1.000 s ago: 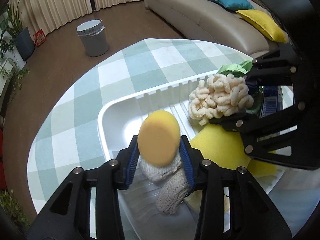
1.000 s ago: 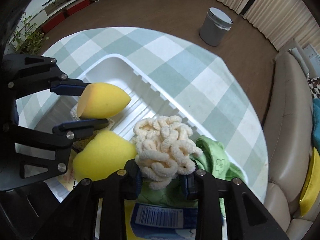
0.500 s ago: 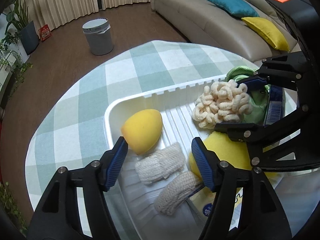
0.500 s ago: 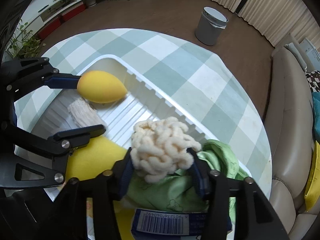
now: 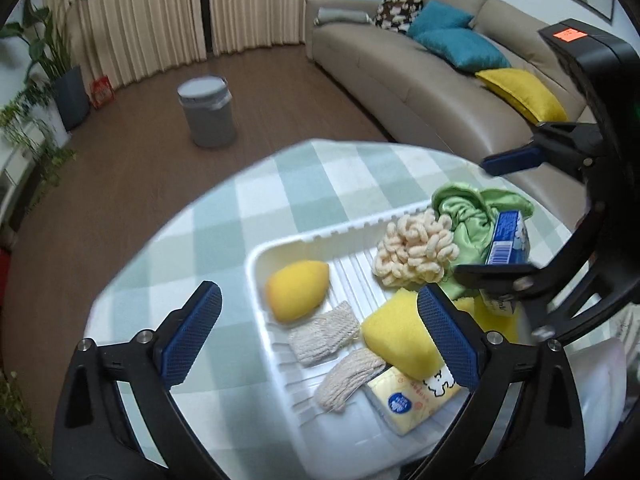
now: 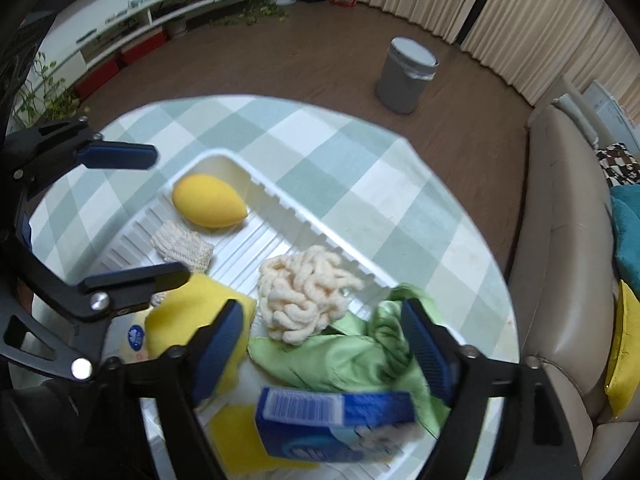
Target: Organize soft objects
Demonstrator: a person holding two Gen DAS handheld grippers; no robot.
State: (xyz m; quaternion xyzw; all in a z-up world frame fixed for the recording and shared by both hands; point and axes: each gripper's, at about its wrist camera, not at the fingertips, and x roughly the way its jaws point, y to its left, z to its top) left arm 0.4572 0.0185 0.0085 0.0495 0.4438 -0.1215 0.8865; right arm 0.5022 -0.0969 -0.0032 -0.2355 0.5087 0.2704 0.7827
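Note:
A white ribbed tray (image 5: 256, 264) lies on the checked tablecloth. In it rest a yellow egg-shaped sponge (image 5: 296, 296) (image 6: 208, 206), two cream knitted pieces (image 5: 322, 334), a yellow block sponge (image 5: 396, 340) and a cream curly puff (image 5: 414, 250) (image 6: 306, 298). The puff leans on a green cloth (image 6: 348, 348). My left gripper (image 5: 318, 308) hangs above the egg sponge and knits, its jaws opening and touching nothing. Over the puff and cloth my right gripper (image 6: 322, 312) is also opening, with nothing pressed between its pads.
A blue box (image 6: 336, 424) and a yellow packet (image 5: 412, 400) sit at the tray's near end. The round table's edge (image 5: 280, 152) drops to a wooden floor with a grey bin (image 5: 208, 112). A beige sofa (image 5: 400, 80) stands to the right.
Both grippers went from shut to wide apart and rose. The egg sponge left the left jaws and lies in the tray corner; the curly puff left the right jaws and rests by the green cloth.

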